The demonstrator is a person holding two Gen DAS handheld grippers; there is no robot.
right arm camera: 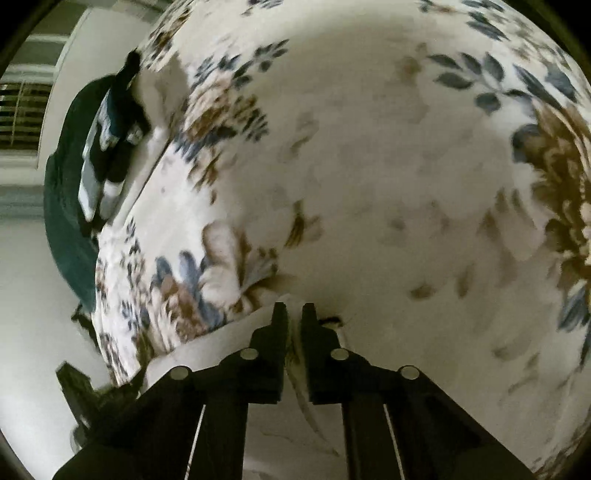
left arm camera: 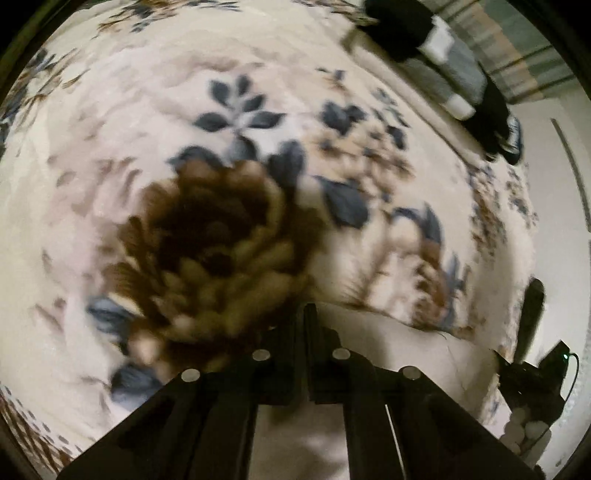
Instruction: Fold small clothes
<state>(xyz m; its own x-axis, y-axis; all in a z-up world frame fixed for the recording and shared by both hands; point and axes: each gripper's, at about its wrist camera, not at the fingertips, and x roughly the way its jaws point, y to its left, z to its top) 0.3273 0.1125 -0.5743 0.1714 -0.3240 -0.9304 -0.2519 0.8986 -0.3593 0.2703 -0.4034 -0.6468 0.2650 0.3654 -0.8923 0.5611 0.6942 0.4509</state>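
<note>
Both tools [left arm camera: 306,314] [right arm camera: 294,314] gripping pale cloth [right arm camera: 280,435]

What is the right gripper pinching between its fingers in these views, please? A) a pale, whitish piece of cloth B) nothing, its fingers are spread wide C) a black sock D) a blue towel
A: in the right wrist view the right gripper has its fingers nearly together on a fold of the pale cloth above the floral blanket.

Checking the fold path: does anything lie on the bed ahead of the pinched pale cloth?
Nothing visible: beyond the pale cream cloth the flowered blanket lies bare; a dark clothes pile sits at its far edge.
</note>
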